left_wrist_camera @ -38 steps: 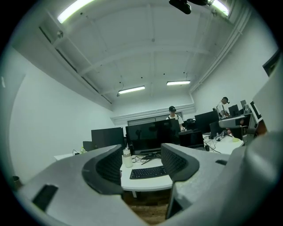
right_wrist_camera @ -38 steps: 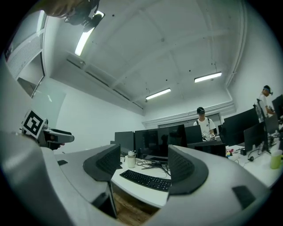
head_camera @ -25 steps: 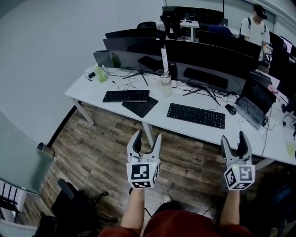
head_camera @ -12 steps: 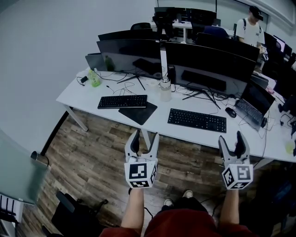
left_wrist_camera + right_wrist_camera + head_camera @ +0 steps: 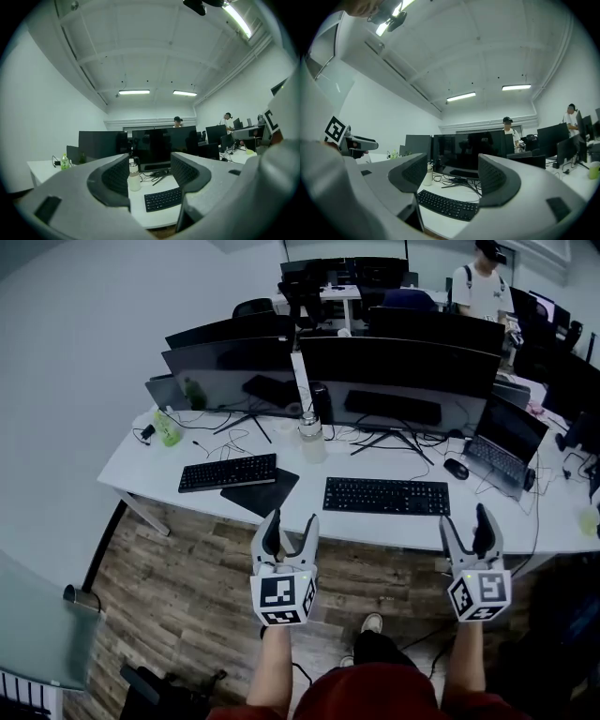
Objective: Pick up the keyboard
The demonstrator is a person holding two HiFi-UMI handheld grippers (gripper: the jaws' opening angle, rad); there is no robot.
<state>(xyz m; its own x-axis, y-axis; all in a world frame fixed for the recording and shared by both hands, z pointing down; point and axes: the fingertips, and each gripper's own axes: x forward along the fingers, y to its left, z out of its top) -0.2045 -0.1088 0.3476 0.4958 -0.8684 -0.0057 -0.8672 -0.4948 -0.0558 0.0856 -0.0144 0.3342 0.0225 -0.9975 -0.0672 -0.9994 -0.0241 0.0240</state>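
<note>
The left gripper (image 5: 291, 520), lower centre of the head view, and the right gripper (image 5: 466, 518), lower right, both have their jaws wide apart with nothing between them. The keyboard (image 5: 386, 496) lies flat on the white desk (image 5: 309, 487) mid-frame, just above them, beneath a monitor (image 5: 398, 381); another keyboard (image 5: 228, 472) lies further left

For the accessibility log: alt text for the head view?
The left gripper and right gripper, both open and empty, hover before a white desk; a black keyboard lies ahead between them, below a wide dark monitor. A second keyboard lies further left.
</note>
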